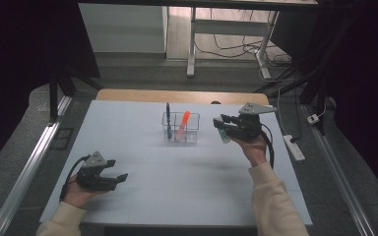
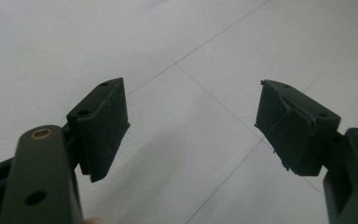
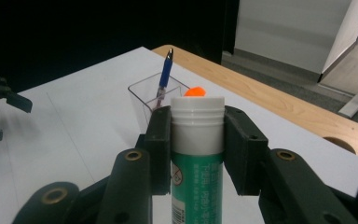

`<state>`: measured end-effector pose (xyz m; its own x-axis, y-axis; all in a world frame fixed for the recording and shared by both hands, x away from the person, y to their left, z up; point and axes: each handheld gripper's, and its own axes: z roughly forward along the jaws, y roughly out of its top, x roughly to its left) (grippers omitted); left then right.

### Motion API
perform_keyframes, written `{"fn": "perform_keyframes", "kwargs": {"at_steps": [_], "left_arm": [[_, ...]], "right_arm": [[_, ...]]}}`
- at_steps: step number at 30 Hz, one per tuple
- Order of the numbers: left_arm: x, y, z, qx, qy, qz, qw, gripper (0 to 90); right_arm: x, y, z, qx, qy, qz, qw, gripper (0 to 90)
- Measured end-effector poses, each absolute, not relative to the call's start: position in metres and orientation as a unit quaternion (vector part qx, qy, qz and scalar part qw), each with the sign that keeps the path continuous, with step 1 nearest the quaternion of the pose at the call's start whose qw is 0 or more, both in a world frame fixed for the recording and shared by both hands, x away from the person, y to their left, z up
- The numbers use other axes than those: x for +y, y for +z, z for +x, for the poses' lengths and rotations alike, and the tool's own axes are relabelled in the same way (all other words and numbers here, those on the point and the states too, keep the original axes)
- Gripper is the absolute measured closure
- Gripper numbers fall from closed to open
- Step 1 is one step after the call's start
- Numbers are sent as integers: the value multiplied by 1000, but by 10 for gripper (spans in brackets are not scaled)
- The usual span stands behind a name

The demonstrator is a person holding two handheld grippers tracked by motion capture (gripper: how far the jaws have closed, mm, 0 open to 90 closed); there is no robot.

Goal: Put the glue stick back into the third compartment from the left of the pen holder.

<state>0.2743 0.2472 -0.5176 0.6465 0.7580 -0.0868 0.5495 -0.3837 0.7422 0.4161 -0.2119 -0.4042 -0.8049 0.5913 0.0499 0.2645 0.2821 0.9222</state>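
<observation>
My right tongs (image 3: pixel 197 154) clench a glue stick (image 3: pixel 196 158) beside the clear holder (image 1: pixel 180 129); my left tongs (image 2: pixel 191 130) gape, released, over the table (image 1: pixel 177 187).

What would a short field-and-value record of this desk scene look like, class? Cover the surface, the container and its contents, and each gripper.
Surface: white table with thin grid lines
Container: clear holder, standing near the table's middle
Contents: blue pen and orange marker, both leaning
Left gripper: open, holding nothing, low over the table
Right gripper: shut on glue stick, raised to the right of the holder
Glue stick: green label, white cap
</observation>
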Motion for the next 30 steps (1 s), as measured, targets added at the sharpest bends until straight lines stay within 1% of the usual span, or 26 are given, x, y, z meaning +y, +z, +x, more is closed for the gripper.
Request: {"fn": "perform_keyframes", "kwargs": {"at_steps": [18,30], "left_arm": [[247,-517,276,401,133,819,388,247],[247,-517,276,400,133,819,390,248]], "right_arm": [[-197,-398,425,765,561,269,171,648],[-184,-391,436,757,570,272,169,647]]}}
